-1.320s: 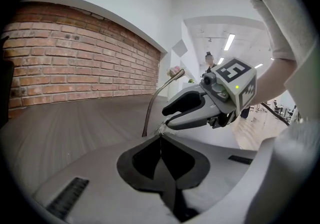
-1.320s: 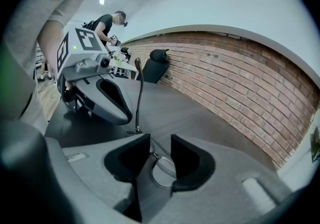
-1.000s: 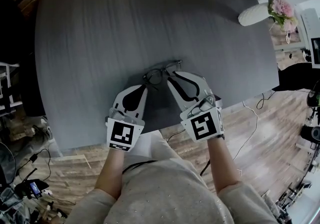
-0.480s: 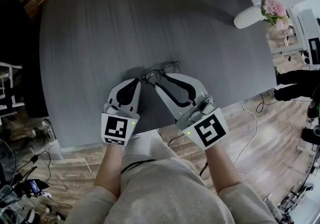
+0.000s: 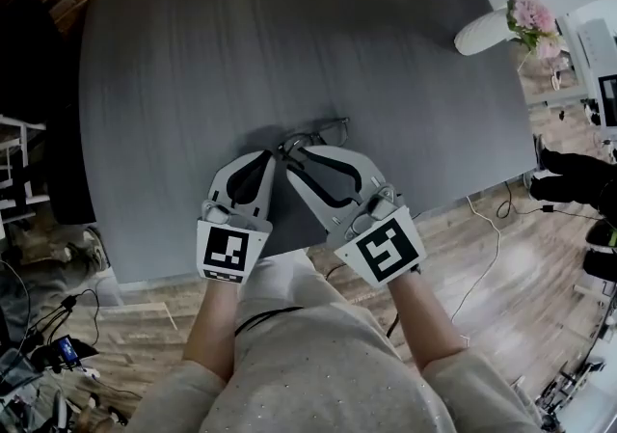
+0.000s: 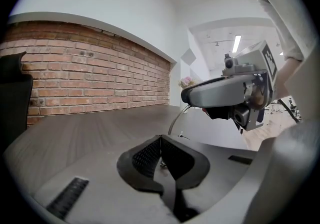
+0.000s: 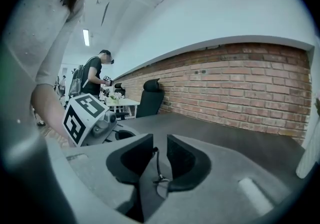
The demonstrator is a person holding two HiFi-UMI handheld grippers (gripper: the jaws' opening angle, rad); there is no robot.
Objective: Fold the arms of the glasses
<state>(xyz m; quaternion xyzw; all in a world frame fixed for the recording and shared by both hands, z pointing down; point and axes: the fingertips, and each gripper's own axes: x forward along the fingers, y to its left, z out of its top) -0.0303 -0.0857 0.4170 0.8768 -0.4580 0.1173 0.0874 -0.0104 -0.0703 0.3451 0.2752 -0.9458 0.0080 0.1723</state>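
Near the front edge of the grey bench, the glasses lie between 2 grippers. The left gripper has its jaws pinched together on a thin metal part of the frame. The right gripper has just been opening its jaws; 1 slim arm stands in the gap, unpressed.
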